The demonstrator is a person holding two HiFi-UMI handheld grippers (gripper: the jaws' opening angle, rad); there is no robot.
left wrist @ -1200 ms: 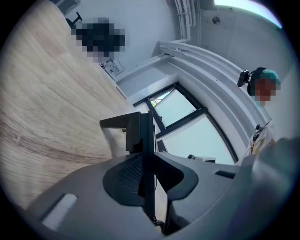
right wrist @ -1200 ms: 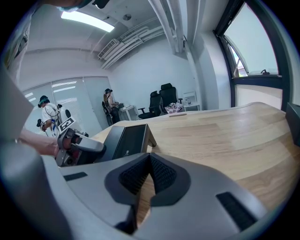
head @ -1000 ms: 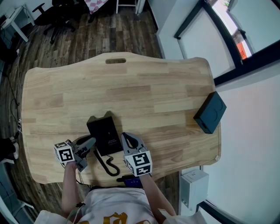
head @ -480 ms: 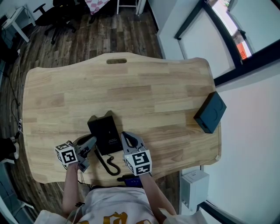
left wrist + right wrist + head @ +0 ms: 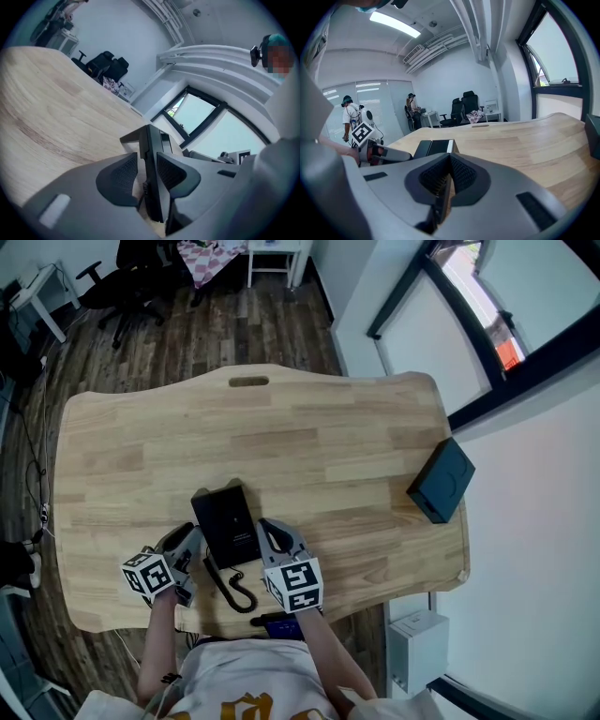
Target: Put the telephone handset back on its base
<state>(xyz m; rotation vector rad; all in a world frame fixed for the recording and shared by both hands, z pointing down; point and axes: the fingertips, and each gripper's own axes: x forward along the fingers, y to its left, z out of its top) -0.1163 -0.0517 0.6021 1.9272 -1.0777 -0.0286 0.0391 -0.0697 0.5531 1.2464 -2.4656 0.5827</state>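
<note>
1. The bench [image 5: 328, 437] is mostly bare, and all the action sits by its near edge, left of the middle.
2. The black box [image 5: 441, 481] lies at the right edge, well apart from the work. No trouble there.
3. The telephone base [image 5: 228, 521] lies flat close to the near edge, with one gripper on each side of it.
4. Your right gripper [image 5: 274, 535] has its jaws pinched together on a thin dark edge, which looks like the base's right side. Lift or twist while clamped and the base will likely tip, sliding off whatever rests on it.
5. Your left gripper [image 5: 190, 546] is at the base's left side. Its jaws have just been opening and now stand apart.
6. The telephone handset [image 5: 152, 173] stands between those jaws, along the base's left side. I can't tell whether it is fully seated. One pad sits very close to it, so pull back crooked and that pad could drag it off the base.
7. The coiled cord [image 5: 234, 592] curls between the grippers right at the near edge. Catch it on the way out and it may tug the handset loose.
</note>
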